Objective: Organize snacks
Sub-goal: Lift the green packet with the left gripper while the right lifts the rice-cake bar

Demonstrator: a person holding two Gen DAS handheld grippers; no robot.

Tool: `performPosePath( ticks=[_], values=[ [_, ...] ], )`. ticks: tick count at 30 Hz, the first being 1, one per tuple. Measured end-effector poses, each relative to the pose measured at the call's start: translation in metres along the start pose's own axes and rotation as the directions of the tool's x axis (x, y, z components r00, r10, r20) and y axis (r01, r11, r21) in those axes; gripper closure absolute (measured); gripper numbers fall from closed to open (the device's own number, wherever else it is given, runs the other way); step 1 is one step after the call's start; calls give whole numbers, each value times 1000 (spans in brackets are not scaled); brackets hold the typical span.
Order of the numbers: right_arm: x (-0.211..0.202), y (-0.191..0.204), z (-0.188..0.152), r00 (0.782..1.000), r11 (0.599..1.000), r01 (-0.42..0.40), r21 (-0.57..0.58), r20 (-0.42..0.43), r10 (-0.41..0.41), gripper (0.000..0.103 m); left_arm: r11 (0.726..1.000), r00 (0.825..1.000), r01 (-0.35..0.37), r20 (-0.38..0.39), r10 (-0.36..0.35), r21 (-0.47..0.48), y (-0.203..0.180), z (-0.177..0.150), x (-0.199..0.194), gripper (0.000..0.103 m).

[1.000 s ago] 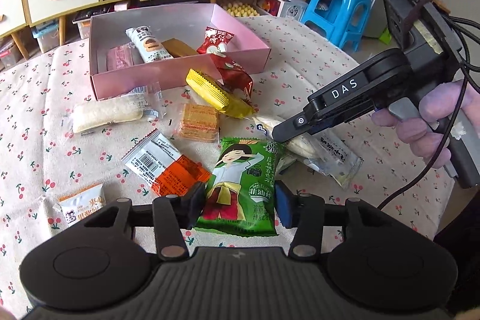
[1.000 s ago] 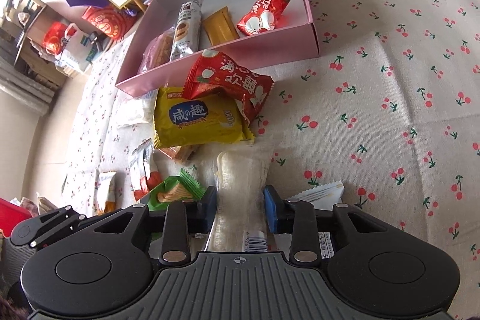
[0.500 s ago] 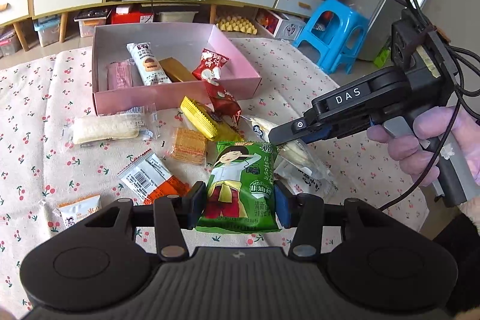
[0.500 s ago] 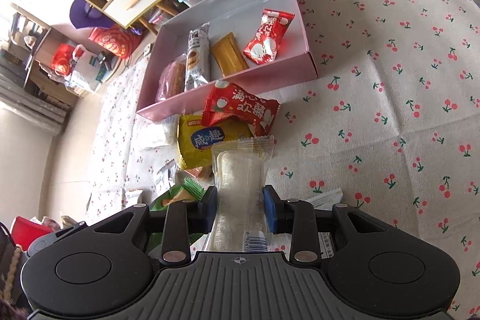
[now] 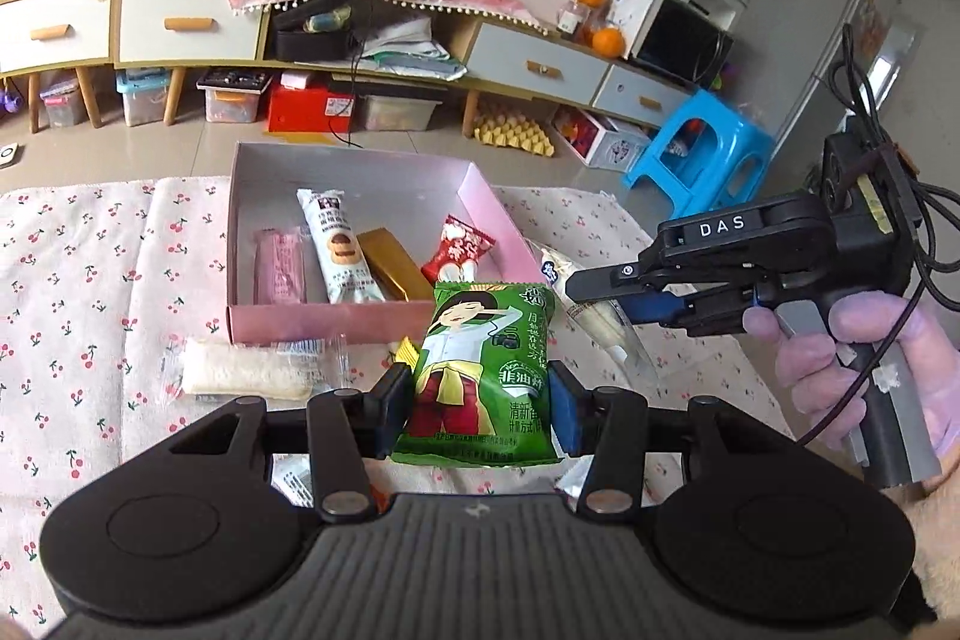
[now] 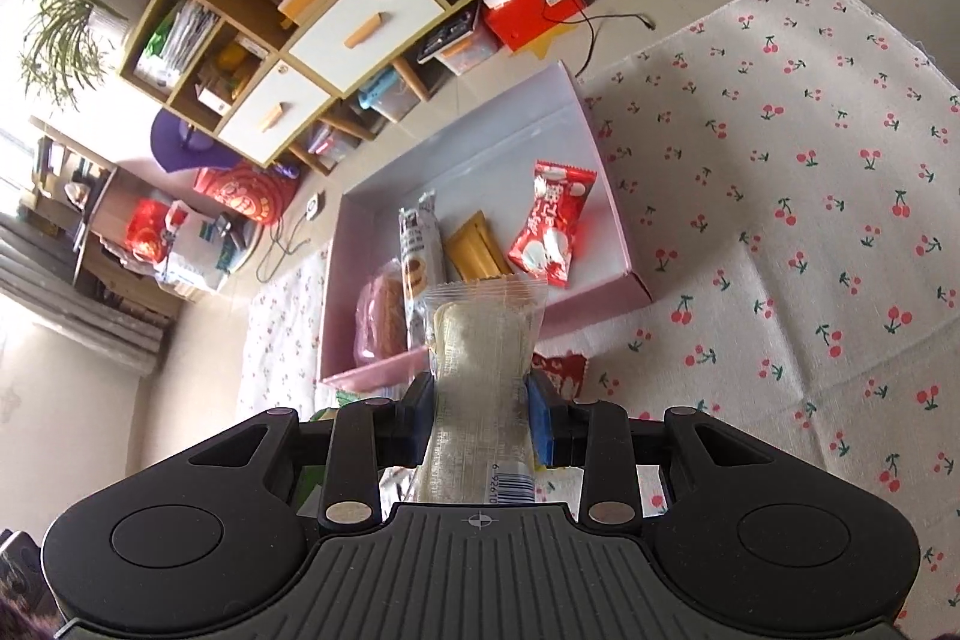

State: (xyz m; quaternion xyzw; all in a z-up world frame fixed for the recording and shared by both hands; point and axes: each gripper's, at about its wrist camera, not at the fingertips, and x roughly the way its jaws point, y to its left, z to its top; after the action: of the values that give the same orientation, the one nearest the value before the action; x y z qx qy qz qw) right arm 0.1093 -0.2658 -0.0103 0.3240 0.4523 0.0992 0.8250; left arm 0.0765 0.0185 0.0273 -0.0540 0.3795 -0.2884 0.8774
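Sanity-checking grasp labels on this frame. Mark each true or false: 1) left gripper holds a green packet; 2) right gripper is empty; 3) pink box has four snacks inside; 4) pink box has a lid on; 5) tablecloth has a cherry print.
1) True: the left gripper is shut on the green snack packet.
2) False: the right gripper grips a clear-wrapped pale bread roll.
3) True: the pink box holds four.
4) False: it is open-topped.
5) True: the tablecloth shows red cherries.
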Motion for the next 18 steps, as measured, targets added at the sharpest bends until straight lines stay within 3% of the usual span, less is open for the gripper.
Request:
performPosePath(
  ticks=[8, 18],
  values=[
    [22, -6, 27, 999, 996, -20, 91, 35, 16, 72, 981, 988, -128, 68, 139, -143, 22, 26, 16, 59],
    [60, -21, 62, 998, 980, -6, 198, 61, -6, 72, 950, 956, -281, 45, 290, -133, 44, 57, 59, 59]
  ],
)
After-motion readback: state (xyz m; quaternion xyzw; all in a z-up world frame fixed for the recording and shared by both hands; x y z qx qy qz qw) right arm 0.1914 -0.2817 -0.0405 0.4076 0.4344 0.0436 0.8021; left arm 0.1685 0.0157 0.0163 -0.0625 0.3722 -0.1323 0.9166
